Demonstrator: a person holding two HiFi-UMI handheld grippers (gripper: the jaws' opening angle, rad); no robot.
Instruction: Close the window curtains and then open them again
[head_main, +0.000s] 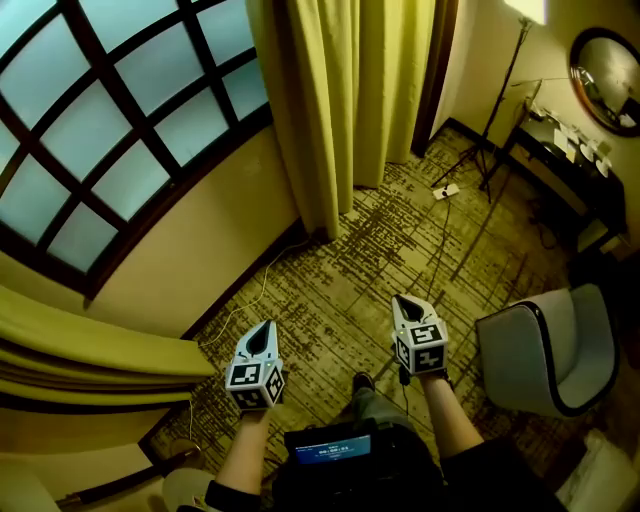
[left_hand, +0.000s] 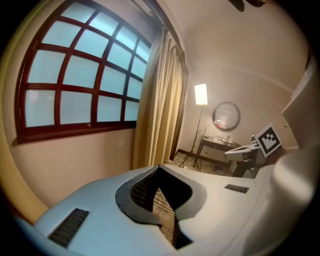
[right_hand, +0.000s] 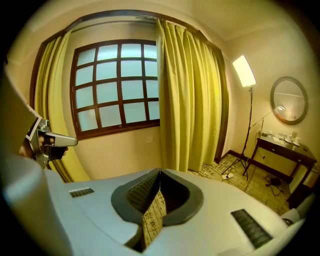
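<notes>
The window (head_main: 110, 130) is bare, with the far curtain (head_main: 345, 100) bunched ahead and the near curtain (head_main: 90, 350) gathered low on the left. The left gripper (head_main: 262, 332) and right gripper (head_main: 408, 305) are well short of both, jaws pressed together on nothing. That cloth looks soft, floppy and fairly weighty, so I'd pinch a thick fold on its inner edge.

Open carpet (head_main: 350, 270) runs toward 12 o'clock as far as the hanging curtain (head_main: 340, 90). A chair (head_main: 550, 350) blocks 3 o'clock. A lamp stand (head_main: 488, 140) and desk (head_main: 565, 165) block 1 o'clock. A bunched curtain (head_main: 90, 350) crowds 9 o'clock, and the wall (head_main: 200, 230) closes 10 o'clock.
</notes>
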